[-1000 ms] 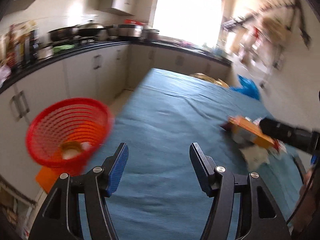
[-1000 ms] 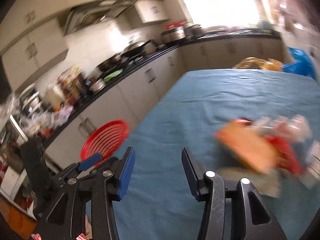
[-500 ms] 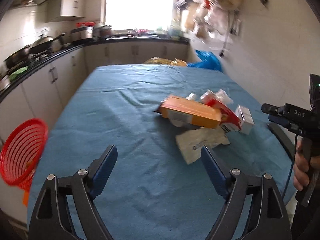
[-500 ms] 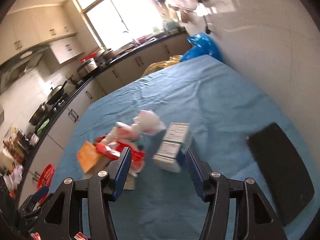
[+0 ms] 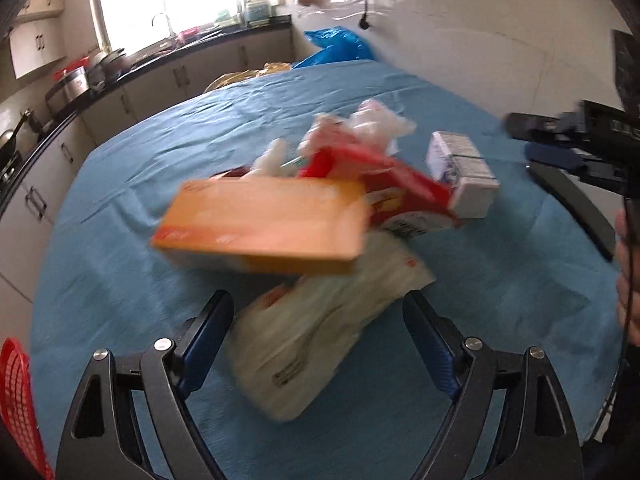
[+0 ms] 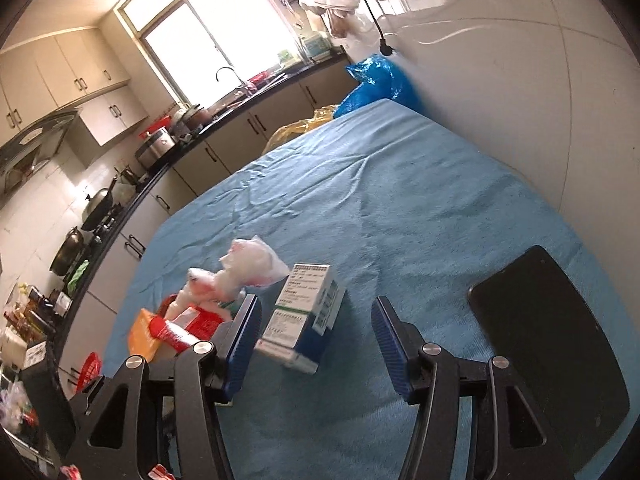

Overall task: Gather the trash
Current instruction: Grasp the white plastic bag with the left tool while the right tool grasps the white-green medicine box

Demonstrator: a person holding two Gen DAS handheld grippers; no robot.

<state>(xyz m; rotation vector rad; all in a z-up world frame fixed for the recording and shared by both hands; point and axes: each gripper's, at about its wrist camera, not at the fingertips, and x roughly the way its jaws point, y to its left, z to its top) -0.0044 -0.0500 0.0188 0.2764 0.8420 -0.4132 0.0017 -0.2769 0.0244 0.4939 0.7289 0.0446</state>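
A kitchen with cream cabinets and a bright window surrounds a table under a blue cloth (image 6: 400, 208), which fills the middle of both views. The trash sits in one heap at the centre of the left wrist view: an orange carton (image 5: 264, 226) on top, a red packet (image 5: 396, 184) and crumpled white wrappers (image 5: 372, 128) behind it, a pale plastic bag (image 5: 320, 332) in front, and a small white medicine box (image 5: 464, 172) at the heap's right edge.

The left gripper (image 5: 318, 328) hangs spread wide with the plastic bag between its fingers, holding nothing. The right gripper (image 6: 316, 332) is likewise released, the medicine box (image 6: 304, 316) lying between its fingers.

This looks like the approach before a first pick. Each gripper probably needs to drop and close on what it frames, then carry it to the red basket (image 5: 20, 400) at the lower left edge.

A black pad (image 6: 548, 356) lies at lower right in the right wrist view, near the table edge; open cloth stretches beyond the heap.
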